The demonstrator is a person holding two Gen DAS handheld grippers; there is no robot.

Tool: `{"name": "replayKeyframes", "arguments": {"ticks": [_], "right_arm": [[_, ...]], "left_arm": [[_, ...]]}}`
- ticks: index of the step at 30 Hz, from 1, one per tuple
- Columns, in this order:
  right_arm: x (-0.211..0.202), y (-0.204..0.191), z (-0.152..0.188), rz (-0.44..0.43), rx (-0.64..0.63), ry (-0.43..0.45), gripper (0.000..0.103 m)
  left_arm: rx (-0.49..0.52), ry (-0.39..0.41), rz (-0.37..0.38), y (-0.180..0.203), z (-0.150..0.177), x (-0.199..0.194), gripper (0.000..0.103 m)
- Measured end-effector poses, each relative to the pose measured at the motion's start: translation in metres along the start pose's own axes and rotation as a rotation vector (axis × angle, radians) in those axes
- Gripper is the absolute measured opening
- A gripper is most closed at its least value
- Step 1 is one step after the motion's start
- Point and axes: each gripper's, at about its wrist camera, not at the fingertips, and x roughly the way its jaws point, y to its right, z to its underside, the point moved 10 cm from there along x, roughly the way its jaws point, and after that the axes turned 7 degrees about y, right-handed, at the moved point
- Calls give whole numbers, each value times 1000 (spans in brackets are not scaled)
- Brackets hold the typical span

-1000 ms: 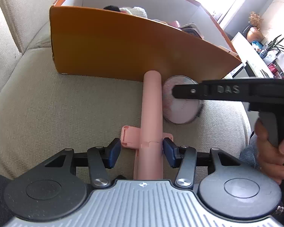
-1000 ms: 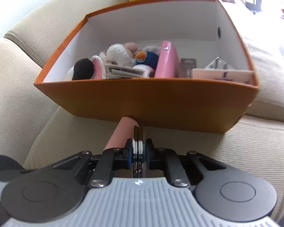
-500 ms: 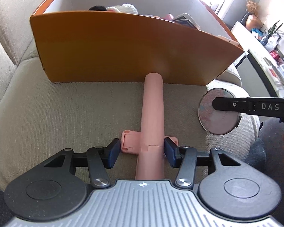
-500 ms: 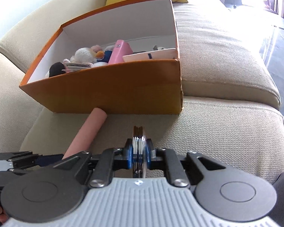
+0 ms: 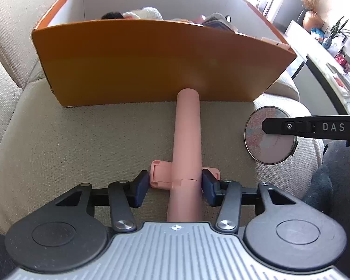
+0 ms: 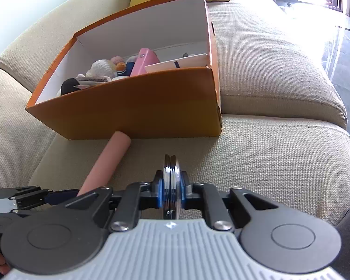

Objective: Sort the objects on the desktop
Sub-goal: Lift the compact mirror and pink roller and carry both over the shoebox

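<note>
Pink tube [image 5: 187,140] is lying on the sofa seat [image 5: 81,144], long axis running from the left gripper [image 5: 175,184] straight at the orange box [image 5: 151,63], far end touching its wall. Left pads are clamping its pink clip. Right gripper [image 6: 172,186] is pinching a round compact mirror [image 5: 270,135] edge-on, beside the tube. Seat right of it is lying open.

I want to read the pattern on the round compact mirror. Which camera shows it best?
The left wrist view: the compact mirror faces the camera, its pinkish patterned lid visible, with only the right claw crossing it. The right wrist view shows the mirror edge-on, just its thin metal rims pinched between the claw's blue pads.
</note>
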Motion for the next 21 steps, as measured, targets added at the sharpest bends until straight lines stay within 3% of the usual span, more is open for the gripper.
{"name": "replayKeyframes", "arguments": {"ticks": [3,7,12,21], "right_arm": [[0,0,0,0,-1,-1,15],[1,0,1,0,3,-1,15],[2,-2,1,-1,-7,0,15],[-12,-4,-3,5,-35,13,15]], "left_arm": [[-11,-39,19,-2,3,8,65],[-46,-53,42,-5,2,12,63],[-54,-16,41,-6,0,8,56],[-69,41,18,-5,-4,-14,55]]}}
